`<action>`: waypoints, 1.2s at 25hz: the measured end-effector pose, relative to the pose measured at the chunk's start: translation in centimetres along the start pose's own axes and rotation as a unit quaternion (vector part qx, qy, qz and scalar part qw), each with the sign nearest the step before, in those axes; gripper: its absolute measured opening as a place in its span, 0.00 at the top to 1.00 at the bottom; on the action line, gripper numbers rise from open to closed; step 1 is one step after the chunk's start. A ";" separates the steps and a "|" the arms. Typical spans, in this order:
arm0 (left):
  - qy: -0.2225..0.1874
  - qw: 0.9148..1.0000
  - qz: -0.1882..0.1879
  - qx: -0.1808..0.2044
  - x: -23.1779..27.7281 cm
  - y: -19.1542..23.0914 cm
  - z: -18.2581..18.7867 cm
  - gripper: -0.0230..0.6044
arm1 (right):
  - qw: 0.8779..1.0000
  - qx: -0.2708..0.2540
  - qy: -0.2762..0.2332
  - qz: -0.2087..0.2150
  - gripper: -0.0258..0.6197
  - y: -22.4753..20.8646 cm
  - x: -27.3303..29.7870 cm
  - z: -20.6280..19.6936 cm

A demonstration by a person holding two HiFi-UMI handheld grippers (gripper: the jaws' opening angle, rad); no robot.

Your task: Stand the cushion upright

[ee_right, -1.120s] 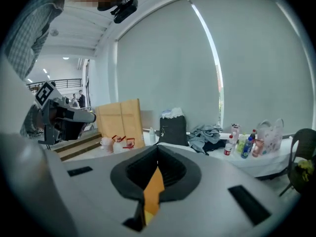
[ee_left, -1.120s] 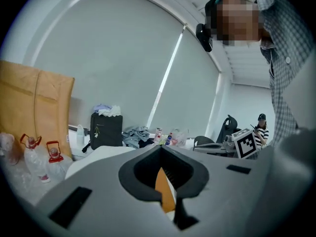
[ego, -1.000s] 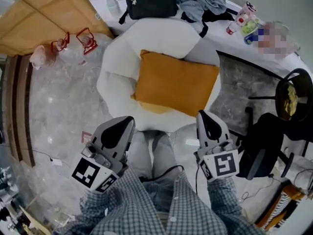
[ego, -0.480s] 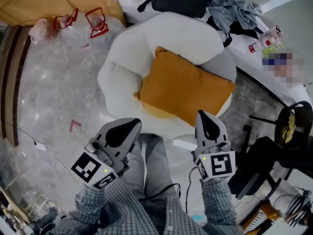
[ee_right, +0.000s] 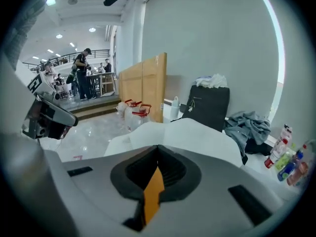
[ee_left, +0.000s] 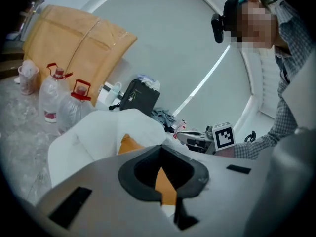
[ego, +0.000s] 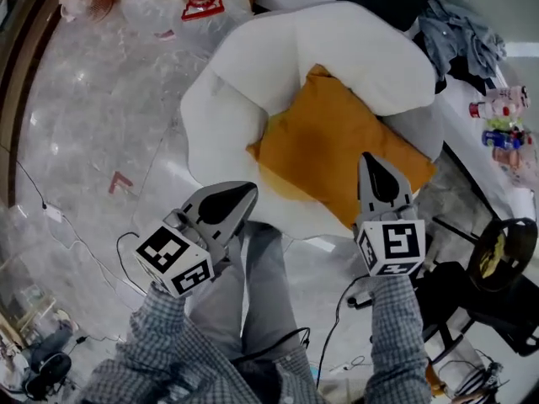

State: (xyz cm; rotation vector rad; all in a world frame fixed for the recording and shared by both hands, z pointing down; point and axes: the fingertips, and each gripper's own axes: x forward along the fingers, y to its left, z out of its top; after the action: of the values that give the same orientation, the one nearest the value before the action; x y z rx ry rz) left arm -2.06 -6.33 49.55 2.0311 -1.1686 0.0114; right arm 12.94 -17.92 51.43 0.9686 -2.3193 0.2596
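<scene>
Left gripper (ego: pixel 246 195) and right gripper (ego: pixel 371 162), jaws together, both angled downward.

A large open hall — part lounge, part workspace — was indicated by a polished marble floor (ego: pixel 84 108), recessed ceiling lights (ee_right: pixel 59 35) and a railed gallery (ee_right: pixel 98 78) where people (ee_right: pixel 80 75) were gathered. Cardboard sheets (ee_left: pixel 74 41), water jugs (ee_left: pixel 52 100), loose cables (ego: pixel 80 242) and an office chair (ego: pixel 472 310) were seen around a white armchair (ego: pixel 337 49).

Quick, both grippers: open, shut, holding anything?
Left gripper: shut, holding nothing.
Right gripper: shut, holding nothing; the orange cushion lies beyond its tips.
</scene>
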 end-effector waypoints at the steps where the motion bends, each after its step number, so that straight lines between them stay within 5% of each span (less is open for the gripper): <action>1: 0.003 1.000 0.004 -0.007 0.3 1.0 -0.6 0.95 | 1.000 -0.007 0.007 0.002 0.95 -0.1 1.1 -0.3; 8: 0.014 0.998 0.020 -0.050 2.6 7.3 -2.9 0.95 | 0.998 -0.028 0.047 0.021 0.93 -1.2 9.2 -1.3; 15: 0.030 0.994 0.036 -0.096 4.2 12.5 -6.3 0.91 | 0.993 -0.072 0.085 0.030 0.73 -1.7 16.4 -2.9; 30: 0.073 0.988 0.057 -0.120 7.3 18.8 -11.4 0.78 | 0.966 -0.160 0.198 0.045 0.59 -1.6 29.3 -6.9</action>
State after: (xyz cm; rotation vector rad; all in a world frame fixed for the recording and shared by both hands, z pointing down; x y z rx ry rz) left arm -7.72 -9.75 71.79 1.7218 -1.1347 0.0719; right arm 1.11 -33.33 74.50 0.5887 -1.9596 0.0989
